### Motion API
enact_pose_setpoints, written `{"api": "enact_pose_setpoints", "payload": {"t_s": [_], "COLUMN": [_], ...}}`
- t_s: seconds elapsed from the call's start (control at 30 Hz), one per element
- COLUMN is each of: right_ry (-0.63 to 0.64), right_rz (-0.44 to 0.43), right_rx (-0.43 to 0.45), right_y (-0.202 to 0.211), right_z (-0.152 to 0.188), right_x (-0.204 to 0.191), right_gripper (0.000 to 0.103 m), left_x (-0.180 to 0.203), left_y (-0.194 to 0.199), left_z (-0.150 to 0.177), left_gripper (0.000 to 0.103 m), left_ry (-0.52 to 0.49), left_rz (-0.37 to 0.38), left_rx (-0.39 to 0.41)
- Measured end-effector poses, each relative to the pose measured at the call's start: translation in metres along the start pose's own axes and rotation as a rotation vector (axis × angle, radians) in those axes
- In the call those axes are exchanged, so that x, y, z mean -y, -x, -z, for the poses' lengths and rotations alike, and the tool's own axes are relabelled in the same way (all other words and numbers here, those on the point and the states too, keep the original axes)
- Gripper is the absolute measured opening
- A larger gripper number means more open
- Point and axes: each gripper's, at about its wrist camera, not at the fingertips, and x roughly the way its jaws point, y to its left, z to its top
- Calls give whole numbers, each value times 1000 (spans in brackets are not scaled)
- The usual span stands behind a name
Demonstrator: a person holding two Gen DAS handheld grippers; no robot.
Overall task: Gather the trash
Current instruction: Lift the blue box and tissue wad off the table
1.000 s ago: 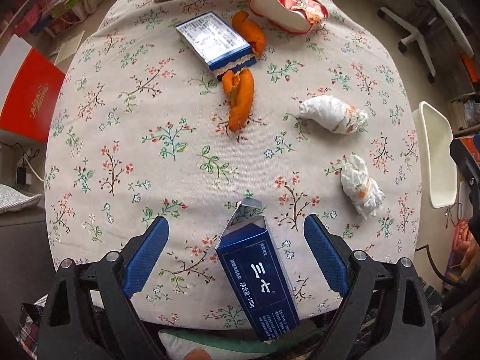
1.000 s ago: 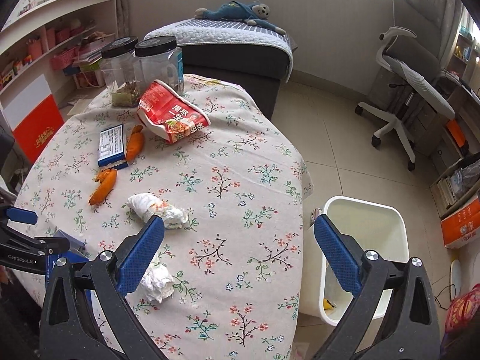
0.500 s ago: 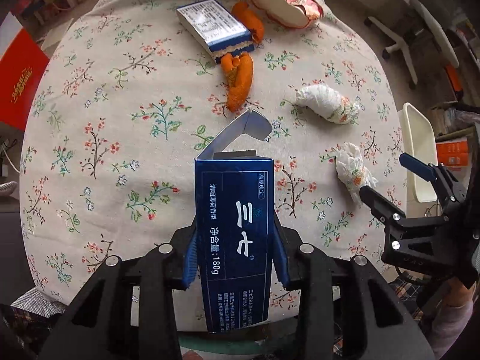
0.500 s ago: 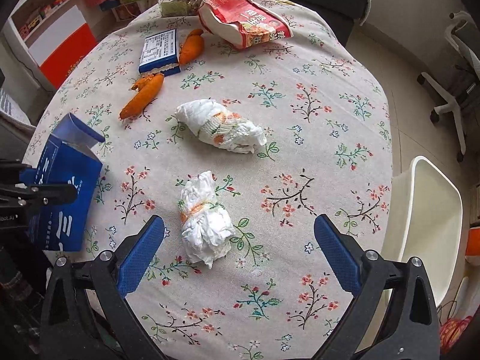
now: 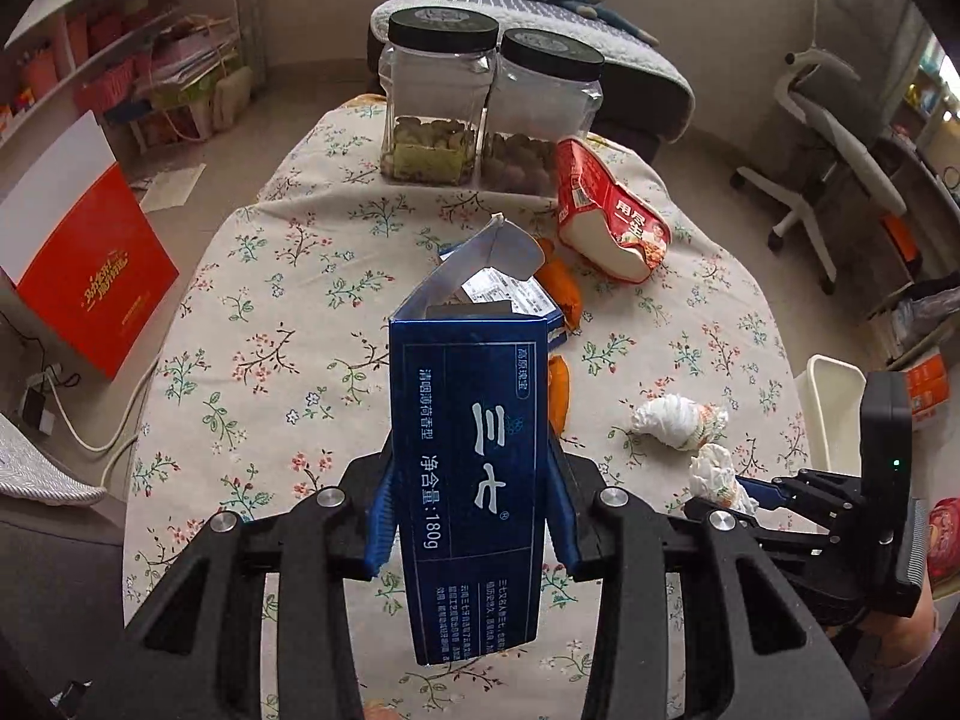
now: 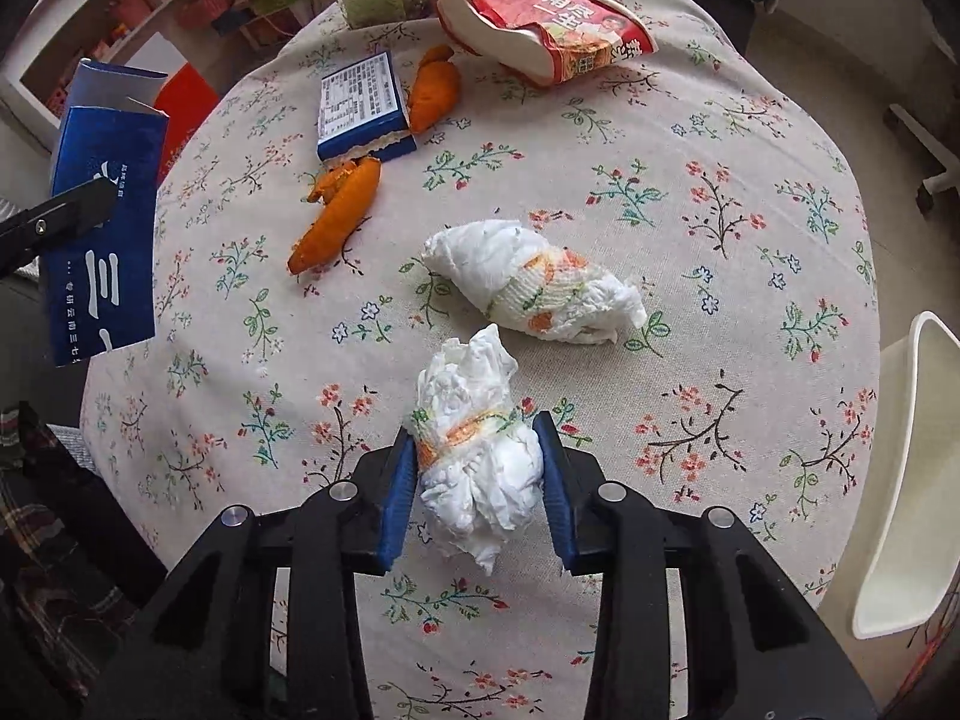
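The left gripper has lifted the tall dark blue cardboard box off the worktop, jaws clamped on it. The right gripper's jaws now squeeze the soft, light white crumpled tissue wad around its middle.

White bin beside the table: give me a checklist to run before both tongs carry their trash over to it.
1. Left tongs shut on the dark blue cardboard carton: ok, both blue pads press its sides.
2. Carton clear of the floral tablecloth: ok, the right wrist view shows it held above the edge.
3. Right tongs shut on the near crumpled white tissue wad: ok, pads touch both sides.
4. Wad lifted off the cloth: cannot tell.
5. White plastic bin open and in reach: ok, its rim stands just past the table's right edge.
6. Room inside the bin: cannot tell, the interior is hidden.
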Motion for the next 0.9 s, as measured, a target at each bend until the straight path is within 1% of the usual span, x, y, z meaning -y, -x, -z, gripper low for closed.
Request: {"api": "enact_pose_setpoints", "payload": {"t_s": [0.1, 0.2, 0.23, 0.3, 0.37, 0.47, 0.6, 0.7, 0.8, 0.9], "right_ry": [-8, 4, 11, 32, 32, 3, -29, -48, -50, -51], "right_rz": [-35, -25, -11, 57, 101, 147, 187, 219, 254, 273], "right_rx": [129, 286, 341, 455, 542, 614, 679, 733, 795, 829], "right_y": [26, 54, 65, 79, 92, 95, 96, 104, 115, 123], "right_z": [-23, -41, -47, -54, -54, -59, -61, -60, -53, -50], "right_x": [-15, -33, -34, -43, -43, -45, -42, -40, -42, -42], "right_gripper": [35, 35, 35, 36, 36, 36, 36, 36, 36, 37], "left_x": [-3, -8, -10, -14, -13, -3, 9, 18, 27, 34], "left_y": [3, 9, 12, 18, 26, 39, 49, 58, 64, 67], "left_z": [-15, -26, -30, -37, -41, -42, -42, -42, -42, -41], "left_gripper": [40, 41, 40, 40, 40, 41, 41, 41, 41, 41], "left_ry": [8, 36, 50, 77, 75, 43, 38, 19, -3, -13], "left_rz": [-23, -39, -36, -32, -57, -113, -140, -180, -212, -222], "left_rx": [72, 147, 167, 215, 284, 390, 485, 557, 607, 630]}}
